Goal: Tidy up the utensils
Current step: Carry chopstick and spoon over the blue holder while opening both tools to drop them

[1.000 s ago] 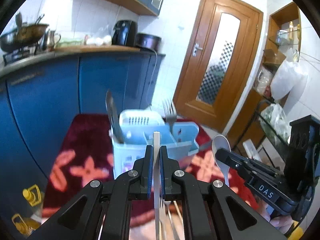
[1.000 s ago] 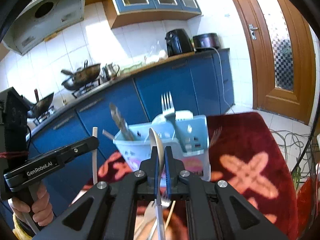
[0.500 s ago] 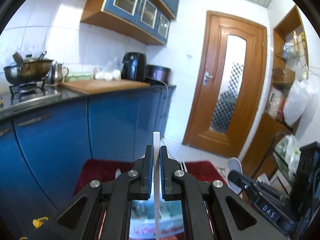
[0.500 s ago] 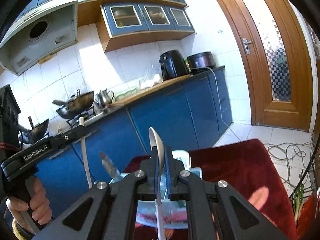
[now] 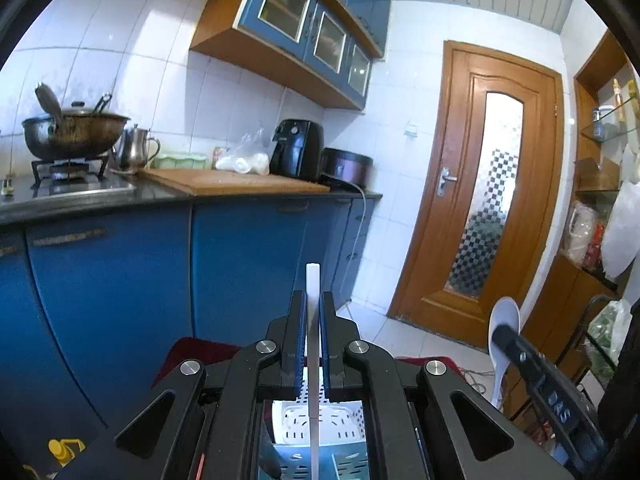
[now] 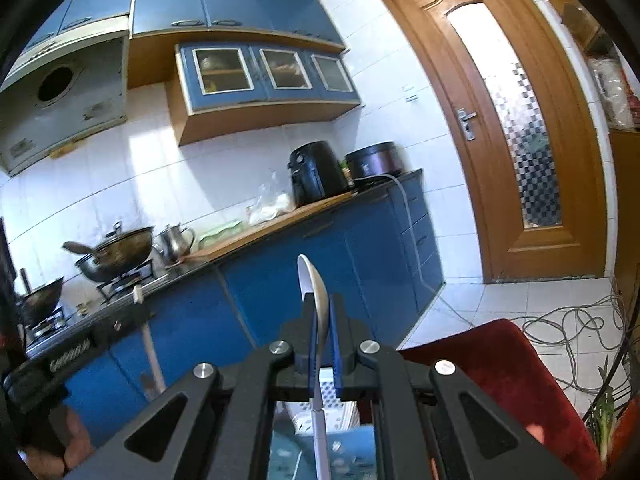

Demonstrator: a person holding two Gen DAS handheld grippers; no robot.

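In the left wrist view my left gripper (image 5: 313, 298) is shut on a thin white utensil (image 5: 313, 280) that stands upright between its pads. Under it, through the gap in the gripper's frame, shows the pale blue slotted utensil caddy (image 5: 316, 420). My right gripper (image 6: 322, 306) is shut on a white spoon (image 6: 314, 280), bowl up. The caddy (image 6: 324, 414) lies low behind it. Each gripper shows in the other's view: the right gripper (image 5: 500, 330) with the spoon (image 5: 505, 316) at right, the left gripper (image 6: 140, 314) with its white utensil (image 6: 151, 348) at left, a hand (image 6: 68, 454) below it.
Blue base cabinets (image 5: 120, 280) run ahead under a counter with a wok (image 5: 72, 132), kettle (image 5: 136, 150), air fryer (image 5: 296, 148) and cooker (image 5: 346, 166). A wooden door (image 5: 488, 200) is at right. A red rug (image 6: 512, 368) and loose cables (image 6: 580, 332) lie on the floor.
Both grippers have risen and tipped upward with their utensils. The caddy slid from mid-view to the bottom edge, now mostly behind the gripper frames; counter and wall cupboards came into view.
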